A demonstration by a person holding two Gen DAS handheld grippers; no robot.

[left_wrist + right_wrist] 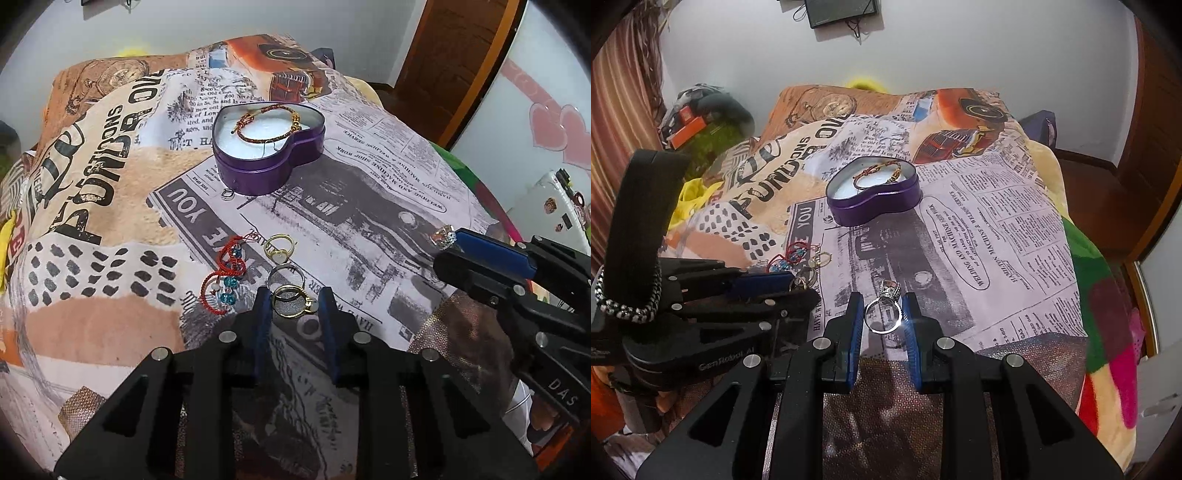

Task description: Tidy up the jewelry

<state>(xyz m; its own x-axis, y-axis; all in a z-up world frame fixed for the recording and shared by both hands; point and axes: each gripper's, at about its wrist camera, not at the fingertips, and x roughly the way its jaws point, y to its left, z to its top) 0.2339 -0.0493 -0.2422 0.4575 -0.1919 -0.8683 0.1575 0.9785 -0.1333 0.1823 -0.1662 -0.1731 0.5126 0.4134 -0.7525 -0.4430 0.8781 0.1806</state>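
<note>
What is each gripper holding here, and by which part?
Right gripper: the silver ring, pinched across its band, stone pointing away. Left gripper: its jaws flank the gold ring, but whether they grip it cannot be told.

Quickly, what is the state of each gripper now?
Left gripper: around a gold ring; grip cannot be told.
Right gripper: closed on a silver ring.

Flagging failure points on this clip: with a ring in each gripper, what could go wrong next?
1. The silver ring is pinched only by its thin band in the right gripper; it may twist out.
2. The left gripper closes around the gold ring beside another ring, which may get dragged.
</note>
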